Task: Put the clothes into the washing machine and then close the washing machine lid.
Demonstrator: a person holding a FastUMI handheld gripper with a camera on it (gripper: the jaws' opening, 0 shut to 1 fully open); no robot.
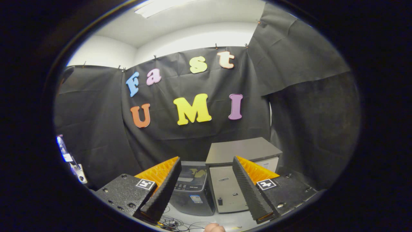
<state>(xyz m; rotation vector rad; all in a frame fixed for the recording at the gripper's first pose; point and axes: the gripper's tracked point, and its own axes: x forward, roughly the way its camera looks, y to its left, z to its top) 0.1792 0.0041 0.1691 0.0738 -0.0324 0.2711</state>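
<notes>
Washing machine [193,190], dark grey with its lid down, stands on the desk [231,220] just ahead of my tool [206,206], touching a silver cabinet [239,174] beside it. My tool's fingers [161,193] are spread wide, holding nothing. Cables [175,223] lie below.

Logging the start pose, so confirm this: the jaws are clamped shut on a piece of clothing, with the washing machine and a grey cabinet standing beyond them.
Not right. In the gripper view the gripper is open, its jaws spread apart with nothing between them. The washing machine and the grey cabinet do stand beyond them.
</notes>
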